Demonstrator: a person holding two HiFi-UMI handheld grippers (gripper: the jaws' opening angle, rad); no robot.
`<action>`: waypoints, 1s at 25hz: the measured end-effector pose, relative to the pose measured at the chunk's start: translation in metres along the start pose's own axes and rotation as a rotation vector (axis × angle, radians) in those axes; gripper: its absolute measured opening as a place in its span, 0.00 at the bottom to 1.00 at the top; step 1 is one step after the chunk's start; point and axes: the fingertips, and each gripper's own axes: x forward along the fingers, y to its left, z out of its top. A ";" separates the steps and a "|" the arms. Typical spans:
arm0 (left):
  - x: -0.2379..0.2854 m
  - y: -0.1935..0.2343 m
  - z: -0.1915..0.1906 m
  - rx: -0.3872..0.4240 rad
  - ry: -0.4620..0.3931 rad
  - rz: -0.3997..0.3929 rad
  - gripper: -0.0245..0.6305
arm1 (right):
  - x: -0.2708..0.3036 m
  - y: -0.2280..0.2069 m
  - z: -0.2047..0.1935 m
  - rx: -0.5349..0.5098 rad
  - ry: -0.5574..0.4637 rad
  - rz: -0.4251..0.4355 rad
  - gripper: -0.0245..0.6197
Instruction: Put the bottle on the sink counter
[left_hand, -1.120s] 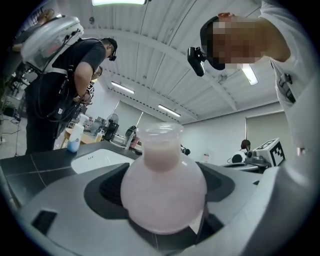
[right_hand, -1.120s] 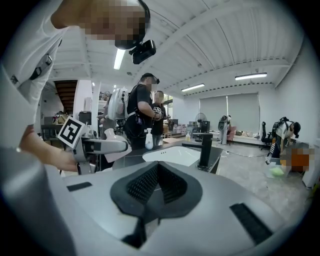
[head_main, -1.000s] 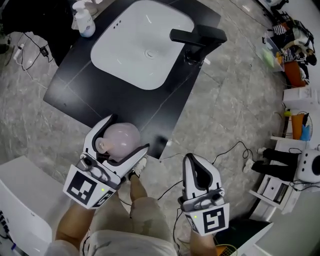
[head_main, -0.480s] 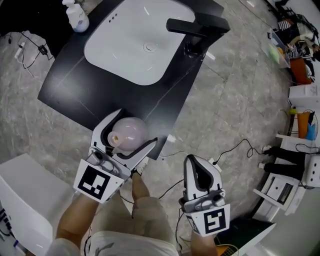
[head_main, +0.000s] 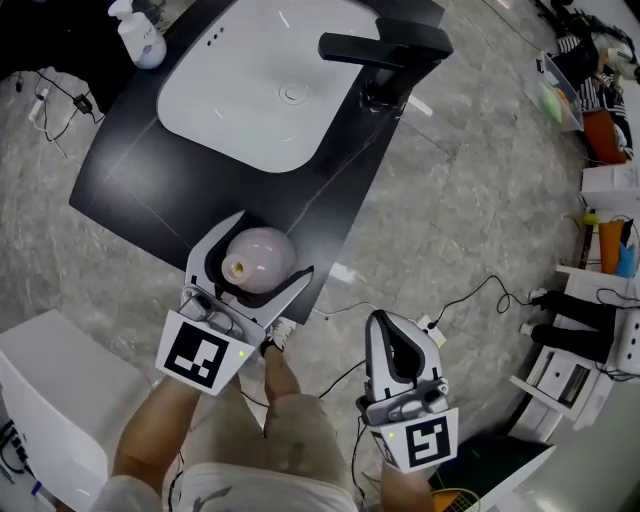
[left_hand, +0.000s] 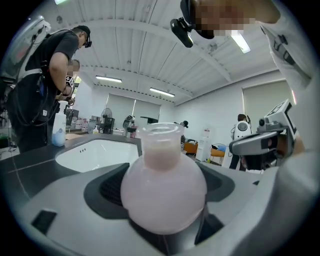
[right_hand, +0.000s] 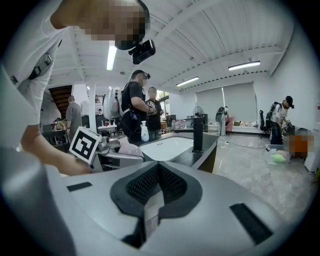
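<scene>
While I hold the left gripper (head_main: 272, 243) over the near corner of the sink counter (head_main: 130, 170), its jaws are clamped on the round belly of the bottle (head_main: 258, 258), one on either side. It is a pale pink, flask-shaped bottle with a short open neck, and the left gripper view shows it upright, neck pointing up, filling the space between the jaws. From the head view it sits just inside the counter's near edge, close to the corner that points toward my legs. I can't tell whether its base touches the dark surface or hangs just above it.

The white basin (head_main: 250, 90) lies further in, toward the far side of the counter, well apart from the bottle. The black faucet (head_main: 385, 50) stands at the right edge and reaches over the basin. A small pump bottle (head_main: 138, 38) stands at the far left corner.

The right gripper (head_main: 400, 325) is off the counter, over the grey floor (head_main: 470, 200) beside my leg. Its jaws are pressed together with nothing between them, as the right gripper view shows plainly.
</scene>
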 end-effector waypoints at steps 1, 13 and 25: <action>0.002 0.000 -0.001 0.012 0.003 0.000 0.66 | 0.000 -0.002 0.000 0.001 0.000 -0.001 0.05; 0.021 -0.003 -0.015 0.122 0.079 -0.015 0.66 | 0.006 -0.007 -0.004 0.014 0.003 0.001 0.05; 0.029 -0.002 -0.027 0.192 0.184 -0.013 0.66 | 0.007 -0.008 -0.003 0.027 -0.002 0.002 0.05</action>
